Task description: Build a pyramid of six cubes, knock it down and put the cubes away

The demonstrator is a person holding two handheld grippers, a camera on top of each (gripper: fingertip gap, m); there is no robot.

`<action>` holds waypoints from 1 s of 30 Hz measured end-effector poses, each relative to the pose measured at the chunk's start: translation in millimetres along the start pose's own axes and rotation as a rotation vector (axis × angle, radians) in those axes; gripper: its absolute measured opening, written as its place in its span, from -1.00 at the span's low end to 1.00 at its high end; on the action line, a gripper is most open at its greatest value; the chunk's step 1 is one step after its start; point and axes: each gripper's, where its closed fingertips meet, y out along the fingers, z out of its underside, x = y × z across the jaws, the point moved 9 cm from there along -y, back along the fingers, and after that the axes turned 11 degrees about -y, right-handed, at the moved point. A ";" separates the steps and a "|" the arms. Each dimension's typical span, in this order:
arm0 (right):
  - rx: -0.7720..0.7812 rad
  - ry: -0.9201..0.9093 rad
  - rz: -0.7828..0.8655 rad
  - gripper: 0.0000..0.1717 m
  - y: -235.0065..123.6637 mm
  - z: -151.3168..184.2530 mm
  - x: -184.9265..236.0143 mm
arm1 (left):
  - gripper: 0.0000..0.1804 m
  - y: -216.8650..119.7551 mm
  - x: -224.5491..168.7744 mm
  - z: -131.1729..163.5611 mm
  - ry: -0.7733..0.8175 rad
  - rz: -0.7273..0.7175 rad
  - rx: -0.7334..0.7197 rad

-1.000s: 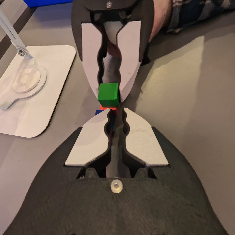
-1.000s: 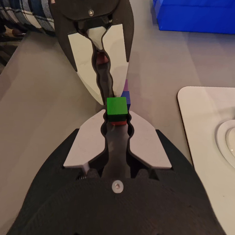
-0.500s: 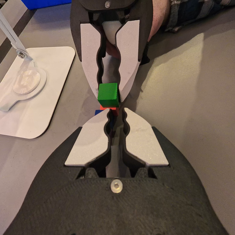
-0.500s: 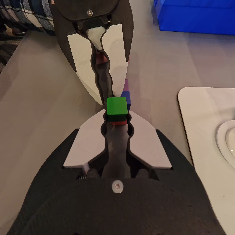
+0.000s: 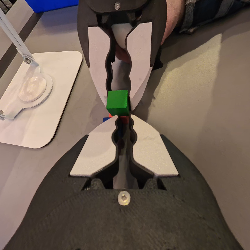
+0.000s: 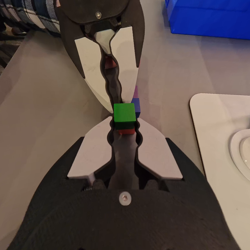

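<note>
My right gripper [image 6: 125, 119] is shut on a green cube [image 6: 124, 112], which sits between its two fingertips. The cube is directly above a red cube [image 6: 127, 131]. A blue cube [image 6: 136, 108] and a purple cube [image 6: 135, 92] stand just behind, partly hidden. In the left wrist view the green cube [image 5: 117, 100] shows between the right gripper's tips [image 5: 119, 107]. The red cube [image 5: 125, 119] and the blue one [image 5: 106, 119] show below it. My left gripper [image 5: 124, 117] faces the green cube from the other side. Its fingers stand a narrow gap apart with nothing between them.
A white stand base [image 5: 40, 97] lies on the grey table, left in the left wrist view and right in the right wrist view [image 6: 219, 128]. A blue bin [image 6: 208, 17] is at the far edge. A person's plaid sleeve [image 5: 216, 12] is behind the right gripper. The tips of both grippers are at nearly the same place.
My left gripper's fingers have narrowed a little. The right gripper keeps hold of the green cube over the red one and has hardly moved.
</note>
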 end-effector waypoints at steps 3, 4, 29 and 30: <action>0.001 -0.001 0.001 -0.67 0.0 0.0 0.2 | -0.87 0.0 -0.2 0.1 0.002 -0.001 0.000; 0.000 0.000 0.000 -0.67 -0.1 -0.1 0.0 | -0.87 0.1 -0.2 0.0 0.002 -0.002 0.000; 0.001 0.003 0.000 -0.67 -0.1 0.0 -0.1 | -0.92 0.9 -1.6 0.5 0.041 0.003 0.003; 0.001 0.003 0.001 -0.67 -0.1 -0.1 -0.1 | -0.93 1.1 -1.5 0.5 0.040 0.002 0.002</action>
